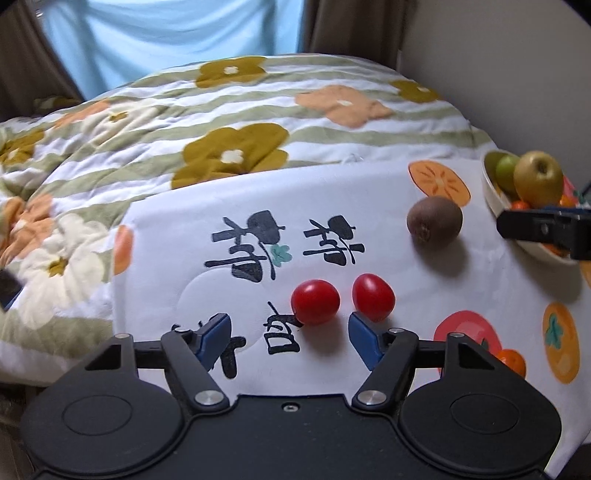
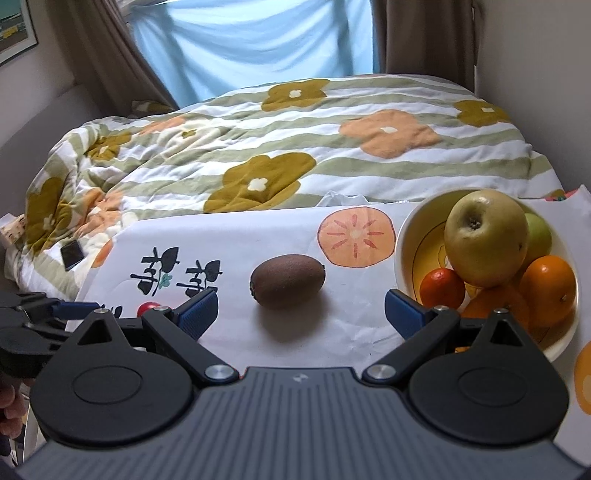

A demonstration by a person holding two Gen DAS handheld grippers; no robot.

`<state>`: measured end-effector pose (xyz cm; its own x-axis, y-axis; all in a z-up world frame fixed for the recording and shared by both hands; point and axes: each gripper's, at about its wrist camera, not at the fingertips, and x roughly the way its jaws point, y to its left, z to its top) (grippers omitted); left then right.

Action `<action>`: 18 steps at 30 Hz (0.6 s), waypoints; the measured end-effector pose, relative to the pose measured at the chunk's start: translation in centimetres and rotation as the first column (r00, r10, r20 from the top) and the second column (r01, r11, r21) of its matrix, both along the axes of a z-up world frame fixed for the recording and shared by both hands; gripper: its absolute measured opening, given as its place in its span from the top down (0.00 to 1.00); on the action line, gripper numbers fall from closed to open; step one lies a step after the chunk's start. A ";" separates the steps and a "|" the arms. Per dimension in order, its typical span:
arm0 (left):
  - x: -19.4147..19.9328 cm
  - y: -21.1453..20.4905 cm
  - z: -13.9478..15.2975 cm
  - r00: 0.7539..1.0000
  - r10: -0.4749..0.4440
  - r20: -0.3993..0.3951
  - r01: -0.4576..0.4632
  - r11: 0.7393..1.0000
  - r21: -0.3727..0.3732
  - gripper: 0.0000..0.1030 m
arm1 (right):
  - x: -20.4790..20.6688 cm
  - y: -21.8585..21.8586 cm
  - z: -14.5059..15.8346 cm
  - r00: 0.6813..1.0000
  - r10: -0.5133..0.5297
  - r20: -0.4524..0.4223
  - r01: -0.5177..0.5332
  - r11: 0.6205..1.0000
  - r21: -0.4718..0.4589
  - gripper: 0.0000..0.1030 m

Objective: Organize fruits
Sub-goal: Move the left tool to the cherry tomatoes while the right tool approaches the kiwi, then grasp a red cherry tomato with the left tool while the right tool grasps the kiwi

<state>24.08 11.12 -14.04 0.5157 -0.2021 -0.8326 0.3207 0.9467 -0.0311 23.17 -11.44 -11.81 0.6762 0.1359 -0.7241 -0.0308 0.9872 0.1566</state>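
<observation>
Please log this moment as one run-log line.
left gripper: open, before two tomatoes | right gripper: open, before kiwi | bowl: holds fruit

Place: a home bedroom.
Bedding: flowered, striped quilt [image 2: 295,147] rumpled over a bed.
Window: brown curtains [image 2: 103,55] beside pale blue drape [image 2: 251,40].
Wall: framed picture [image 2: 16,29], top left.

Two glossy, smooth-skinned cherry tomatoes [image 1: 341,301] lie on a matt printed cloth [image 1: 236,206], a fuzzy, rough brown kiwi [image 2: 287,281] at their 1 o'clock. The left tool [image 1: 289,339] shows matt black plastic, ribbed blue pads and bright metal pivots. A glazed, shiny bowl [image 2: 402,240] holds waxy fruit. Behind, a soft quilted blanket [image 2: 295,147].
</observation>
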 end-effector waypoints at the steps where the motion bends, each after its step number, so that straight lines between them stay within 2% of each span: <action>1: 0.2 0.0 -0.2 1.000 -0.011 -0.002 0.011 1.000 0.001 0.30 | 0.2 0.0 -0.1 1.000 -0.005 -0.004 0.005 1.000 0.000 0.00; 6: 1.2 -0.1 -0.8 0.999 -0.044 -0.019 0.044 0.999 -0.004 0.39 | 0.9 0.2 -0.6 1.000 -0.021 -0.016 0.021 1.000 -0.005 0.00; 11: 1.9 -0.3 -1.3 0.997 -0.076 -0.031 0.075 0.997 -0.019 0.42 | 1.7 0.4 -0.9 0.999 -0.025 -0.024 0.025 1.000 -0.008 0.00; 14: 2.2 -0.5 -1.5 0.994 -0.099 -0.044 0.098 0.995 -0.028 0.53 | 2.3 0.6 -1.0 0.999 -0.025 -0.029 0.025 1.000 -0.006 0.00; 18: 2.3 -0.7 -1.7 0.992 -0.115 -0.043 0.114 0.993 -0.034 0.58 | 3.0 0.9 -1.4 0.999 -0.016 -0.033 0.016 1.000 -0.008 0.00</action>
